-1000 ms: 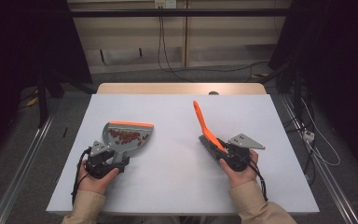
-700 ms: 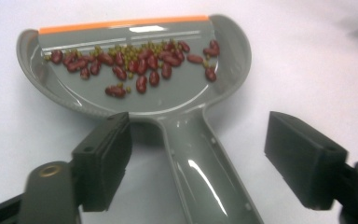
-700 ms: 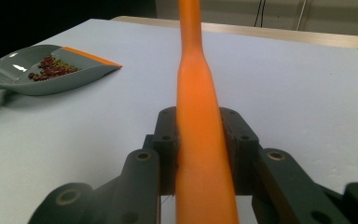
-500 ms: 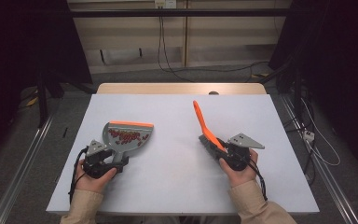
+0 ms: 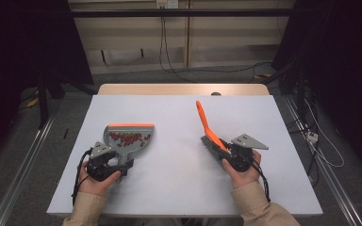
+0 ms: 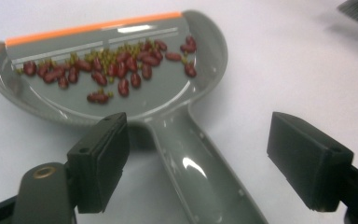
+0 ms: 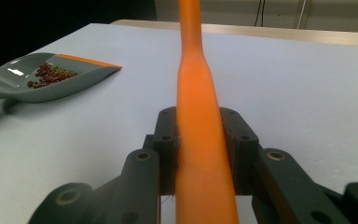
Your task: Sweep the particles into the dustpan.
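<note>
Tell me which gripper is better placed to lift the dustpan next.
Left, probably. The left gripper straddles the dustpan handle; its jaws have just been opening and stand clear of it, so closing regrips. The right gripper is shut on the brush, across the table.

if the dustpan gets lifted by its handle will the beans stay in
Probably, if kept level: the beans lie loose in the dustpan, whose rear wall is raised. Tipped toward the low orange lip, they would likely roll out. The glossy handle may be slippery.

A grey dustpan (image 6: 168, 93) with an orange lip holds dark red beans (image 6: 121, 70); the brush handle (image 7: 198, 116) is orange.
</note>
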Available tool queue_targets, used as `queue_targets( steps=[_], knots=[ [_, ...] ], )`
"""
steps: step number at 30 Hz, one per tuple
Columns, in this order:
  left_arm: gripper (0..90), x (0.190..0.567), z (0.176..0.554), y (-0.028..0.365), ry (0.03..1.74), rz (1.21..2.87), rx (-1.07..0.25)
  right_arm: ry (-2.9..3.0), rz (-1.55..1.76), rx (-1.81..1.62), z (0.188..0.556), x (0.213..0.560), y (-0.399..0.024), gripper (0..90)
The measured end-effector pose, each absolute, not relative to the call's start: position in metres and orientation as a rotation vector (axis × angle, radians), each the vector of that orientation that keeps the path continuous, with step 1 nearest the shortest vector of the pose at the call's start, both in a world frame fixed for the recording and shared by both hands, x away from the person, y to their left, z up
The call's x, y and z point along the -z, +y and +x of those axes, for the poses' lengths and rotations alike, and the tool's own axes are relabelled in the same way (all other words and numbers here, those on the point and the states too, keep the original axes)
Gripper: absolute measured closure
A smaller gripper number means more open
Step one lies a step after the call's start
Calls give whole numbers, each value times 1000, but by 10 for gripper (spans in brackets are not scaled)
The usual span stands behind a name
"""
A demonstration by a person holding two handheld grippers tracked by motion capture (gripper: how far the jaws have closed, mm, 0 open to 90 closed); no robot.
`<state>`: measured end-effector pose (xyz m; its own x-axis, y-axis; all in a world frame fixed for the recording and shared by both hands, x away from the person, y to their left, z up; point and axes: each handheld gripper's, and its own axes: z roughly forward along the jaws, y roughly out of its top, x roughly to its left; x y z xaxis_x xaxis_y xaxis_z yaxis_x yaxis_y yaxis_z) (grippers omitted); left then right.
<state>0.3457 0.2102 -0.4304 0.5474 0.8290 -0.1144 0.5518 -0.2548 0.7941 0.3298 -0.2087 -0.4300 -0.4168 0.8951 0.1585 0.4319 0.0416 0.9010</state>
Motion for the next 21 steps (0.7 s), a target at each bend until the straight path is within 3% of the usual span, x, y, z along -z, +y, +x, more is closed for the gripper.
queue_targets(
  steps=[13,21],
  knots=[
    [173,426,350,206,1074,1939,-442,1833,1426,-1300,331,441,-220,702],
    [167,422,352,203,1049,1929,-454,1870,1386,-1214,324,440,-239,571]
  ],
)
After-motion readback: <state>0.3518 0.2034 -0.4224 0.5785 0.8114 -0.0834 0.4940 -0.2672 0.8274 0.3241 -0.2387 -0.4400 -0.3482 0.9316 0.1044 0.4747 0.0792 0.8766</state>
